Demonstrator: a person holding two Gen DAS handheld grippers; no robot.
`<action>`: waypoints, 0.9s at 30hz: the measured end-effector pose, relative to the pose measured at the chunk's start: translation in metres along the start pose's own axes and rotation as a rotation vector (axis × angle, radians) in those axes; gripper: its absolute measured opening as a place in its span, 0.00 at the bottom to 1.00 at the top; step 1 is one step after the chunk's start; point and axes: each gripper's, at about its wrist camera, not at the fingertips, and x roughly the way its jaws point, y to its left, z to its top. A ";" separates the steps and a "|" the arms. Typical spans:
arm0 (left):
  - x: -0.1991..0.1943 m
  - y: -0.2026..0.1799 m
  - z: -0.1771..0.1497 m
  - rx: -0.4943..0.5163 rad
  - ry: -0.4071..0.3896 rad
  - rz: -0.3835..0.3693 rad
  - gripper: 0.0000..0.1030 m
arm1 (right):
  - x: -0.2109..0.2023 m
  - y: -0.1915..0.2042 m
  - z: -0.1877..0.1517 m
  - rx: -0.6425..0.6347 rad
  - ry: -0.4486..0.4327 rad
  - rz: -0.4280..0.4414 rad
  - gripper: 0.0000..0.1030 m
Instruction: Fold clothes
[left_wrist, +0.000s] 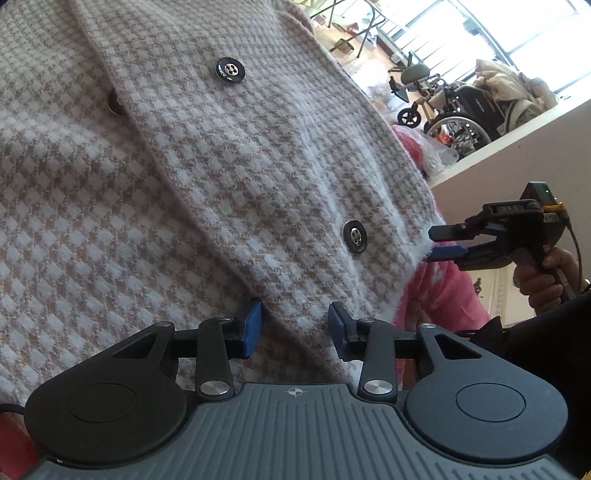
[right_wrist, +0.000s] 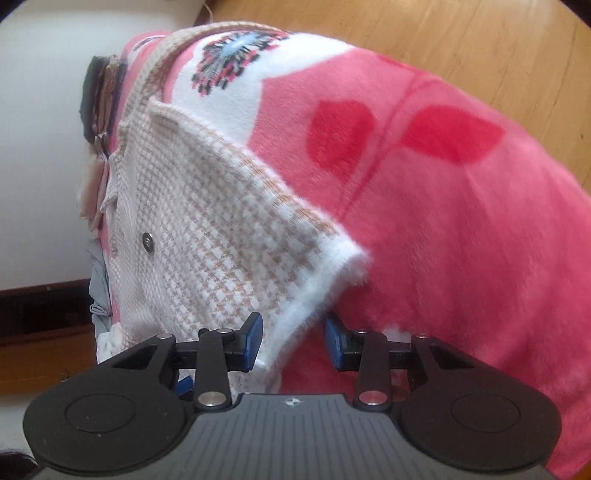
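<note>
cardigan (left_wrist: 229, 177) hem between left gripper (left_wrist: 294, 328) fingers | corner between right gripper (right_wrist: 293, 338) fingers

Daylight floods in from blown-out windows (left_wrist: 480, 40) far ahead and to the right of the left gripper (left_wrist: 295, 325), leaving both views bright and softly shadowed, with strong fisheye bending and dark corners, while the pink blanket (right_wrist: 461, 221) right of the right gripper (right_wrist: 293, 338) looks slightly blurred.

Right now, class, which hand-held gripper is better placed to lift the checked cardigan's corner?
Right: the right hand-held gripper already straddles the checked cardigan corner's white hem; the left hand-held gripper faces mid-panel fabric.
</note>
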 end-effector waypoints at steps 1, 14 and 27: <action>0.000 0.000 0.000 0.002 0.000 0.002 0.36 | 0.001 -0.003 -0.002 0.021 0.006 0.013 0.38; 0.004 0.003 -0.003 -0.053 -0.007 -0.018 0.13 | 0.007 -0.002 -0.002 0.036 -0.062 0.100 0.04; 0.015 -0.011 0.004 -0.028 -0.029 -0.062 0.06 | -0.018 0.025 0.000 -0.161 -0.278 0.019 0.02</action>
